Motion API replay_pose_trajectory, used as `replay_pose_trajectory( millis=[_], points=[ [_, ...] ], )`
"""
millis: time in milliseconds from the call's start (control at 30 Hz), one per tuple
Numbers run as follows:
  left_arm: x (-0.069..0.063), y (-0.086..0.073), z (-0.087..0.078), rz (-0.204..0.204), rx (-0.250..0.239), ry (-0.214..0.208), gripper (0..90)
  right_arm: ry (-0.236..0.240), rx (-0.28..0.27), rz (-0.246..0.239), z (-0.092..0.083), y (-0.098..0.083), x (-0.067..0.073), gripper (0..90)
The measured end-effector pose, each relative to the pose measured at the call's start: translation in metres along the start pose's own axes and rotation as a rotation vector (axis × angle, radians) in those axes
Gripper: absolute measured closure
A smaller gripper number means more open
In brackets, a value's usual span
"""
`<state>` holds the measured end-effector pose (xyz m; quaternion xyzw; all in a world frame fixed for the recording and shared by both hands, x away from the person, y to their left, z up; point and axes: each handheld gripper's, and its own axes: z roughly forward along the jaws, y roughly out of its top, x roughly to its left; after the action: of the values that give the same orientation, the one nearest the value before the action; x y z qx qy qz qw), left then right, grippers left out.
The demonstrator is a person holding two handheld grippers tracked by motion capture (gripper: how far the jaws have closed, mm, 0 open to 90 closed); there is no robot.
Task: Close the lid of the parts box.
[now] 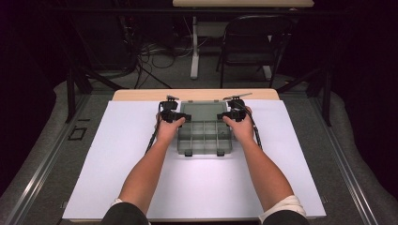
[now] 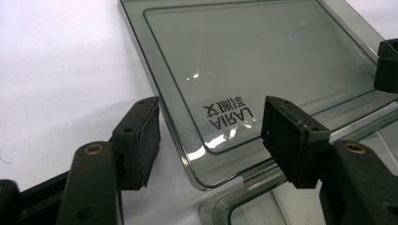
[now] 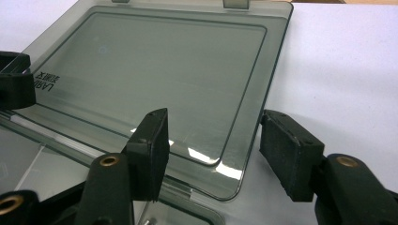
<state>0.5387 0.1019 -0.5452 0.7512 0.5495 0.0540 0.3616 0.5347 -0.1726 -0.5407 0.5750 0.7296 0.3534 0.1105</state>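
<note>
The smoky clear organizer box (image 1: 204, 136) lies open on the white table (image 1: 122, 154), its lid (image 2: 244, 70) folded flat behind the compartments. Your left tongs (image 2: 211, 136) gape wide astride the lid's near-left corner, gripping nothing. Your right tongs (image 3: 213, 143) stand equally agape astride the lid's opposite corner.

Smoky clear compartment box (image 1: 204, 136), lid (image 2: 244, 61) open flat, mid-table

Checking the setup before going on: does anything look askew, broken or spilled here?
Nothing stands out. The smoky transparent plastic organizer box sits square on the white table sheet, its lid lying open and flat behind it, uncracked. Both open claws, left and right, straddle the lid's near corners.
</note>
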Motion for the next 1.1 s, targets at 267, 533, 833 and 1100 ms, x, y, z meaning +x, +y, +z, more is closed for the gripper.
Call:
replay_pose_trajectory(
  millis=[267, 533, 833, 1100],
  points=[
    [0.0008, -0.0001, 0.0003, 0.000, 0.000, -0.004, 37.4, 0.003, 0.013, 0.002, -0.0004, 0.0013, -0.0005, 43.4],
    [0.0021, -0.0005, 0.0023, -0.015, -0.002, -0.020, 35.0, 0.022, 0.028, 0.014, 0.0010, 0.0030, -0.0038, 42.5],
    [0.0030, -0.0008, 0.0024, -0.018, -0.003, -0.025, 34.7, 0.039, 0.030, 0.032, 0.0029, 0.0033, -0.0055, 40.7],
    [0.0033, -0.0007, 0.0024, -0.021, -0.001, -0.026, 34.8, 0.046, 0.023, 0.036, 0.0051, 0.0037, -0.0074, 39.7]
  ],
)
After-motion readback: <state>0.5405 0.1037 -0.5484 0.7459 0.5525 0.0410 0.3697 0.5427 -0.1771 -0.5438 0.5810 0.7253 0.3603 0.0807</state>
